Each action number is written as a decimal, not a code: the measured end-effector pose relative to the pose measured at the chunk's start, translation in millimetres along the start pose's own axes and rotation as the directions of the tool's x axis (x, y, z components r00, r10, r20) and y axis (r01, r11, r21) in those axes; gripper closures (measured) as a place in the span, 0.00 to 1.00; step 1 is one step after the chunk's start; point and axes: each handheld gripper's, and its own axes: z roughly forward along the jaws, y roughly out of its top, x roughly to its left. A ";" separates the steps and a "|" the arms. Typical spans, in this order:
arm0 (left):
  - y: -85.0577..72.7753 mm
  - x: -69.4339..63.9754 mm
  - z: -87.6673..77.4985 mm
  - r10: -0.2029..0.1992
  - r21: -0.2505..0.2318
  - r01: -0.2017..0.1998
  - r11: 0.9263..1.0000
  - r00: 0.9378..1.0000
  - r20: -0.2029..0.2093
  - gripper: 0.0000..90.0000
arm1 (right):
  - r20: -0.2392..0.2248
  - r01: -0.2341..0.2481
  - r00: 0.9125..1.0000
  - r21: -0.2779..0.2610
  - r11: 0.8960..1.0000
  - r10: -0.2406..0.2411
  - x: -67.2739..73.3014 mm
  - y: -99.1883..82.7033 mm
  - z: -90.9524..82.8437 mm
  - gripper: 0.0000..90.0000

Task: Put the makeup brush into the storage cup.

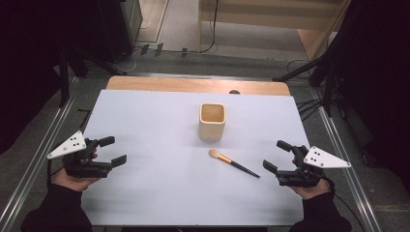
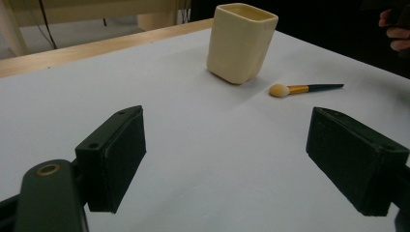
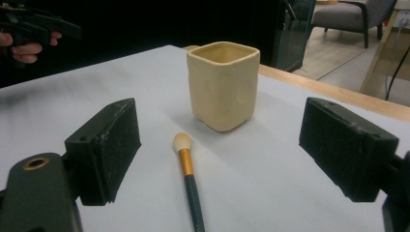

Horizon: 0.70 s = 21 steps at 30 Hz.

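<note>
A cream square cup [image 1: 212,122] stands upright near the middle of the white table [image 1: 159,183]. Just in front of it lies a makeup brush [image 1: 233,163] with a pale tip, gold ferrule and dark handle. My left gripper [image 1: 112,151] rests at the table's left edge, open, nothing between its jaws. At the right edge my right gripper [image 1: 277,155] is open too, its jaws pointing toward the brush handle. The left gripper view has the cup [image 2: 241,41] and brush [image 2: 304,89] far ahead. In the right gripper view the brush [image 3: 188,177] lies between the pads, short of them, before the cup [image 3: 223,85].
A wooden strip [image 1: 193,85] runs along the table's far edge. Metal rails [image 1: 29,169] flank both sides. Cables and stand legs lie on the floor beyond. White surface [image 1: 145,121] spreads wide around the cup and brush.
</note>
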 end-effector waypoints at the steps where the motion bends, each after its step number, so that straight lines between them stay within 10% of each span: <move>1: 0.0 0.1 0.0 0.001 0.001 -0.001 1.000 1.000 -0.001 0.16 | 0.000 0.000 1.000 -0.001 1.000 0.000 0.0 0.0 0.0 0.17; 21: 0.1 0.5 0.3 -0.005 0.004 0.005 1.000 1.000 -0.005 0.16 | 0.001 -0.017 1.000 -0.017 1.000 0.017 -2.1 1.1 -2.5 0.17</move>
